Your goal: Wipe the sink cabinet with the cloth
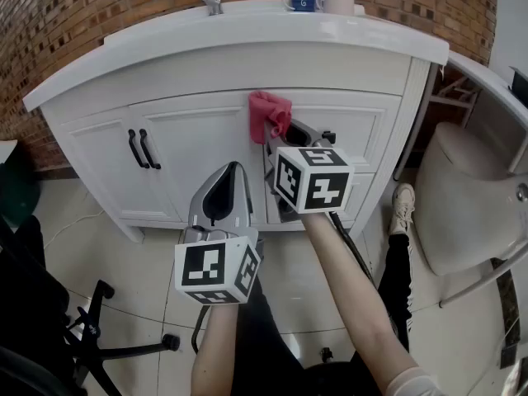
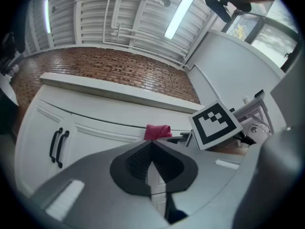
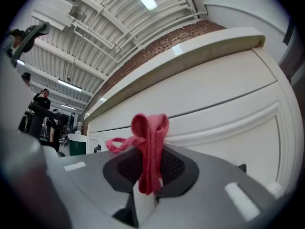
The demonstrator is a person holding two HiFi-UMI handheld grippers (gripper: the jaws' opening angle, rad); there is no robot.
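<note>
Cabinet (image 1: pixel 190 147) is standing white and wide, doors showing shut, so what it is holding is hidden. Black handles (image 1: pixel 142 148) are sitting on the cabinet's left door. Toilet (image 1: pixel 470 196) is sitting right of the cabinet.

Right tool (image 1: pixel 280 134) is reaching up to the cabinet's front, mid-width, just under the surface's rim. Its jaws are clamping on the cloth (image 1: pixel 267 115); the right gripper view is showing the cloth (image 3: pixel 150 147) pinched mid-fold, with a loop bulging above the tips and one strand trailing off to the side. Cloth is sitting at or right against the cabinet's upper panel; I can't confirm contact.

Left tool (image 1: pixel 233 167) is hanging lower, in front of the cabinet and apart from it, jaws together with nothing between them (image 2: pixel 152 144).

Cloth is looking light, soft and floppy. It is likely bunching and dragging under pressure instead of sliding flat. The mid-fold grip is looking sound; a grip nearer an edge would probably let it slip out. The bulged loop is the part facing the panel.

How much of the cabinet is wiped, I can't judge; the front is looking evenly white.

Blue mug (image 1: pixel 304 0) is standing on the surface atop the cabinet, near the back; its contents aren't showing.
</note>
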